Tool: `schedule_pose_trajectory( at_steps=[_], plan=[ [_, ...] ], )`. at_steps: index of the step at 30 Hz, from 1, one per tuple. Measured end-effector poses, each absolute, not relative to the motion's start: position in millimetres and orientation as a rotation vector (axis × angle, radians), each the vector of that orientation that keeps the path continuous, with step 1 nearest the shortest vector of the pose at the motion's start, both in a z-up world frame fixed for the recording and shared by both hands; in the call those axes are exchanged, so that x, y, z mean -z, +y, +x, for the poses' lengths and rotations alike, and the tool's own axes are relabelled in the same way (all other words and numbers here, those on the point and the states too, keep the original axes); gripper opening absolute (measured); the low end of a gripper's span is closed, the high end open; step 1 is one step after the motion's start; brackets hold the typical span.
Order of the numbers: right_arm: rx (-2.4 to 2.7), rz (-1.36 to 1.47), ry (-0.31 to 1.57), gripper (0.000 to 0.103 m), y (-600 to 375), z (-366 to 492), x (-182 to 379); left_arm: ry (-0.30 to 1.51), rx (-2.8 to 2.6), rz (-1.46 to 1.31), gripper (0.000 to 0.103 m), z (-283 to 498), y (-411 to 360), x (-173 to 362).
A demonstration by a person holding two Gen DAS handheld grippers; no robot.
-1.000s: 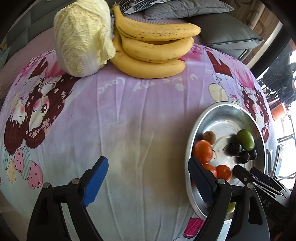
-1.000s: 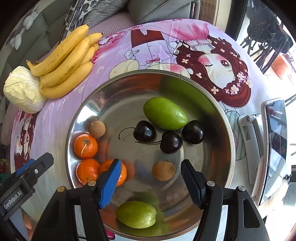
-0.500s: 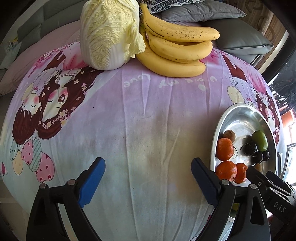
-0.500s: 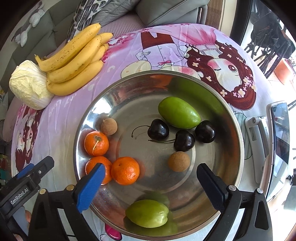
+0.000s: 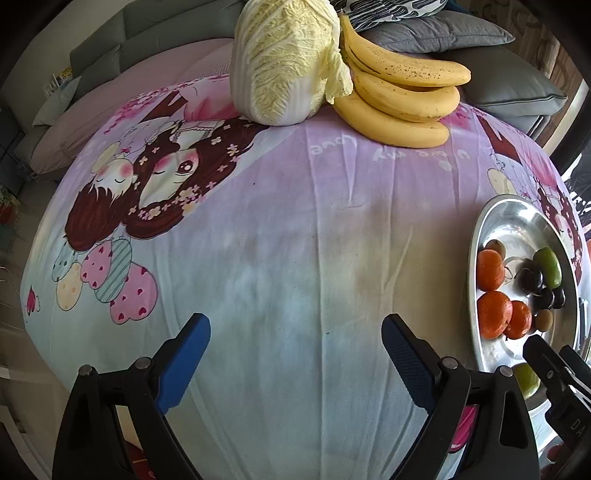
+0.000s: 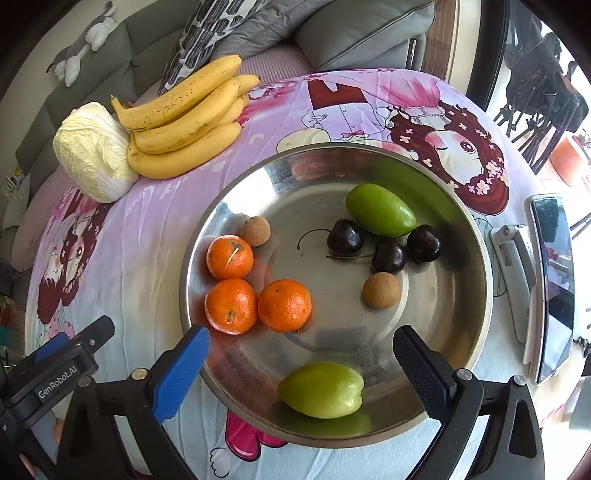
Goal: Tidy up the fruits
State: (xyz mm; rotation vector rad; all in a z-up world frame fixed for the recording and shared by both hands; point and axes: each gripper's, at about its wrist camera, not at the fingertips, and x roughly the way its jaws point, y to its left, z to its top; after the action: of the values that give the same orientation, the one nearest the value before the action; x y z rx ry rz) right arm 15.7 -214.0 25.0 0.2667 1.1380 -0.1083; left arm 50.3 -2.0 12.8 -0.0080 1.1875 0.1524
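A steel plate (image 6: 476, 258) holds three oranges (image 6: 284, 305), three dark cherries (image 6: 388, 256), two brown longans (image 6: 381, 290) and two green fruits (image 6: 380, 209). The plate also shows at the right edge of the left wrist view (image 5: 517, 218). A bunch of bananas (image 5: 399, 99) lies at the table's far side; it also shows in the right wrist view (image 6: 184, 122). My right gripper (image 6: 301, 360) is open and empty above the plate's near rim. My left gripper (image 5: 295, 350) is open and empty over bare cloth, left of the plate.
A napa cabbage (image 5: 284, 62) sits left of the bananas, touching them. A phone on a stand (image 6: 550, 284) lies right of the plate. The round table has a pink cartoon cloth (image 5: 295, 221). Grey sofa cushions (image 6: 362, 33) lie behind the table.
My right gripper opened wider and pulled back from the plate; the third orange now lies free beside the others. My left gripper swung left, away from the plate.
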Motion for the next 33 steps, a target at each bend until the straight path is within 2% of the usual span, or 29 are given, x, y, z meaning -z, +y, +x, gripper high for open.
schedule_pose_trajectory(
  at_steps=[16,33],
  plan=[
    [0.072,0.204,1.072,0.101,-196,-24,-30,1.154,-0.133,-0.008,0.094,4,7,-15],
    [0.086,0.186,1.079,0.101,-195,-25,-28,1.184,-0.143,0.029,0.094,-2,5,-8]
  ],
)
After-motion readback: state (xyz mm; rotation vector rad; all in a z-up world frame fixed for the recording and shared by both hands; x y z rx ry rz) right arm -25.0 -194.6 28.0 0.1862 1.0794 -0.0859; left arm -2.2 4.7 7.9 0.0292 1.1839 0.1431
